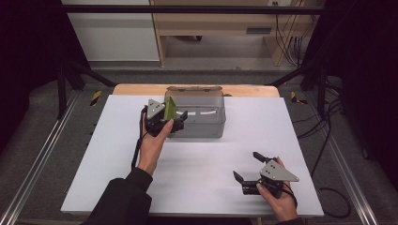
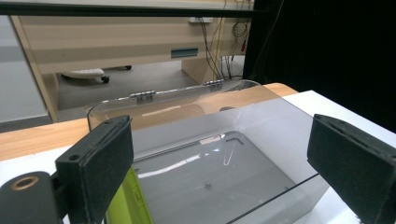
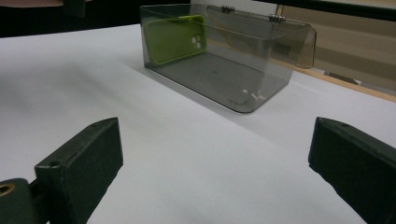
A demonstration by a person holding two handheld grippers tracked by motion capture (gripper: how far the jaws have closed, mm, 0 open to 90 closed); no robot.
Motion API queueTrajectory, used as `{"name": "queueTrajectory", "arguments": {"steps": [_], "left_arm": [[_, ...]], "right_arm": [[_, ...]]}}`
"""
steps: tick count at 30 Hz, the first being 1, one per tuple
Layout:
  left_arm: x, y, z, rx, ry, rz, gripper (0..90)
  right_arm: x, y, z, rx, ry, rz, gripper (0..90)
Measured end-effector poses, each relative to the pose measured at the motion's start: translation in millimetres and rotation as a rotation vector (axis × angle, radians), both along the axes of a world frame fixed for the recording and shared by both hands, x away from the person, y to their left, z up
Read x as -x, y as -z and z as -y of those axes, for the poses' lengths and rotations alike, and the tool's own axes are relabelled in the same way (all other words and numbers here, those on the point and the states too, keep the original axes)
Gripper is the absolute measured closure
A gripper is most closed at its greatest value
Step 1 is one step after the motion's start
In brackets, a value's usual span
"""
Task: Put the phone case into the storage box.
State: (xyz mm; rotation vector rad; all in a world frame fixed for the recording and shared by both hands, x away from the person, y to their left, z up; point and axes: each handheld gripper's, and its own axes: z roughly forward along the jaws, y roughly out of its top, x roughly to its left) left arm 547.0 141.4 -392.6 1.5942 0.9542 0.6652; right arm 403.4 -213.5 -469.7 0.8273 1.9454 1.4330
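Observation:
A clear grey plastic box point(image 1: 206, 127) with its hinged lid folded back stands at the far middle of the white board. A lime-green phone case point(image 1: 170, 108) stands upright inside the box, leaning on its left end wall. In the right gripper view the case point(image 3: 175, 39) shows its camera cut-out through the box point(image 3: 243, 88). My left gripper point(image 1: 178, 121) hovers at the box's left end, open. In the left gripper view its jaws stand wide apart over the box point(image 2: 261, 130), with the case point(image 2: 133, 203) just below the left one and nothing pressed. My right gripper point(image 1: 247, 165) is open above the near right of the board.
The white board point(image 1: 211, 154) covers a wooden table whose edge point(image 1: 141, 88) shows behind the box. Black frame rails run along both sides. A light wooden desk point(image 1: 211, 23) and cables stand on the floor beyond.

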Motion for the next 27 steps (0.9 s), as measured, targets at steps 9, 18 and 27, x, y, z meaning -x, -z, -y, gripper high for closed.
{"name": "queueTrajectory", "arguments": {"steps": [9,18,27], "left_arm": [[8.1,0.2,-3.8,0.005,0.015,0.047,6.9],[18.5,3.2,-17.5,0.027,0.029,0.072,5.8],[31.8,4.1,-38.3,0.027,0.074,0.103,5.0]], "right_arm": [[0.1,-0.4,0.5,-0.005,0.001,0.001,3.2],[0.6,-0.6,-0.1,-0.008,0.003,0.002,3.2],[0.8,-0.7,0.0,-0.008,0.007,0.002,3.2]]}}
